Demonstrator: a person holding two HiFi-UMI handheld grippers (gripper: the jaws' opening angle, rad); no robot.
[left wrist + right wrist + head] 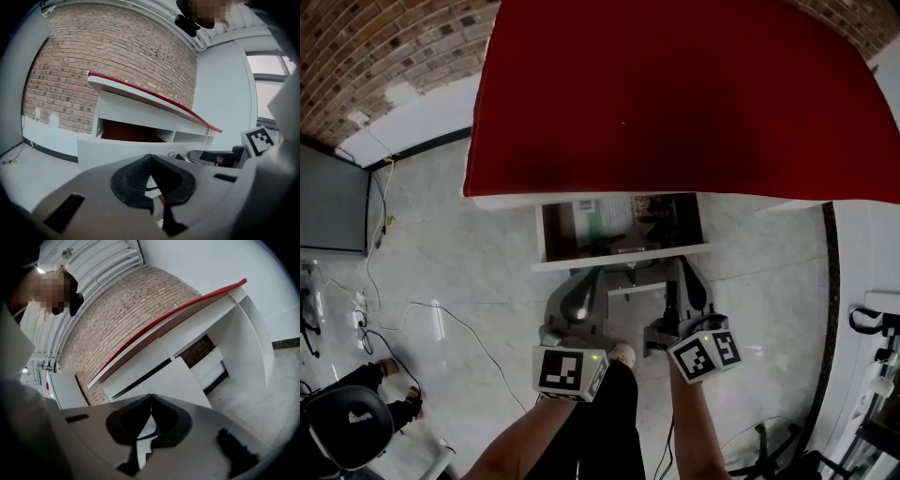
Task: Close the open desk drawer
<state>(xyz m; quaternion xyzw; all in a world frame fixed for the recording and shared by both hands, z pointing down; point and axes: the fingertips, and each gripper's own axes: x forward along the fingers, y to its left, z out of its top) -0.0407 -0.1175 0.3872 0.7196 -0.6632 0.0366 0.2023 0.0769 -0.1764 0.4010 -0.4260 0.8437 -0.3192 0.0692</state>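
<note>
At 6 o'clock of the open drawer (619, 228), the left hand-held gripper (584, 292) and right hand-held gripper (684, 281) were both pinched together and empty. The drawer's rigid front panel (621, 256) would probably slide easily under a central push.

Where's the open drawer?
In the middle of the head view, the open white drawer sticks out from under the red desk top, over the pale floor.

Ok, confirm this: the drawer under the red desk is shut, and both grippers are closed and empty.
Wrong on the drawer: the head view shows it pulled out, open, under the red desk. The left gripper and right gripper are both closed and empty, as you said.
</note>
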